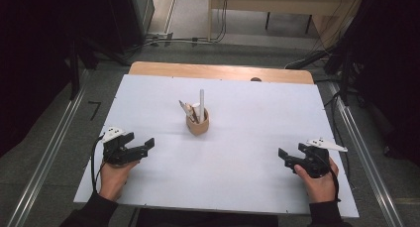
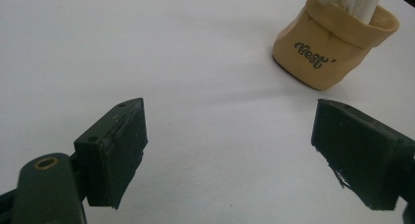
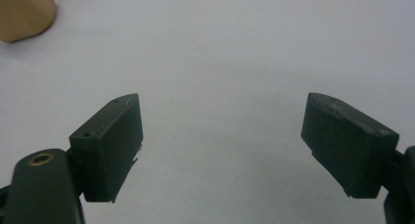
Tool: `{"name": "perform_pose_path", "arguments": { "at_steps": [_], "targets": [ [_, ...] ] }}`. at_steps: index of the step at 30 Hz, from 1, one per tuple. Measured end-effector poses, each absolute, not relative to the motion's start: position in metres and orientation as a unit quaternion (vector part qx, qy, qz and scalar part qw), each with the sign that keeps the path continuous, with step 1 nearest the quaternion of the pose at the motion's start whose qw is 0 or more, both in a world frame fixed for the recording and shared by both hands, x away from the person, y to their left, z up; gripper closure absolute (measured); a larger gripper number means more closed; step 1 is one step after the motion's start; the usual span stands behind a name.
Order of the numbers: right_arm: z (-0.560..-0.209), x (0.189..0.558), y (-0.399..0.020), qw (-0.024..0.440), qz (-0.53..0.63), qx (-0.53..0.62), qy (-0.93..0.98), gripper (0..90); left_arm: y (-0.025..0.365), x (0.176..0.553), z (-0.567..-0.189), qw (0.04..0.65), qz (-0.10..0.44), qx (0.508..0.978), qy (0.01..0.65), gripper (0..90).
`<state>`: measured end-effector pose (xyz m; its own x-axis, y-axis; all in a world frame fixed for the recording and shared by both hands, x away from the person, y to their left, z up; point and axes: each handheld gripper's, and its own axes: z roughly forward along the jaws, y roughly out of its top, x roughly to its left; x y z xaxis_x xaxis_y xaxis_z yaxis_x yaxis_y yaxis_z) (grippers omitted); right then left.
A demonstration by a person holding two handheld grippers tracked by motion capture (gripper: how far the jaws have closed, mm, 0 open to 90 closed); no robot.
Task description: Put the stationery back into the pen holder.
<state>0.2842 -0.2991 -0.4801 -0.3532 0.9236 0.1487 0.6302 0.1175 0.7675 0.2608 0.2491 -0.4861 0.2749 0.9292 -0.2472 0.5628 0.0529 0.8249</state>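
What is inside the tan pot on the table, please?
The pot holds a tall white stick standing upright and a few shorter pens leaning left. Their lower ends and the bottom of the pot are hidden by its wall.

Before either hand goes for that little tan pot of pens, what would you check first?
1. Left tongs open: ok, jaws wide apart in the left gripper view.
2. Right tongs open: ok.
3. Both tongs holding nothing: ok.
4. Tan pen pot upright on the white table: ok.
5. Pens standing in the pot, within sight: ok.
6. Which pen sits loosest: cannot tell.
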Motion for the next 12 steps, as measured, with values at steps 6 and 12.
{"name": "perform_pose_path", "arguments": {
  "at_steps": [6,12],
  "targets": [
    [-0.481,0.283,-0.308,0.194,0.384,0.546,0.719,14.0,0.253,0.263,-0.490,0.441,0.209,0.660,0.571,14.1],
    [-0.484,0.282,-0.321,0.210,0.368,0.559,0.713,13.2,0.261,0.269,-0.496,0.411,0.241,0.662,0.578,14.1]
  ]
}}
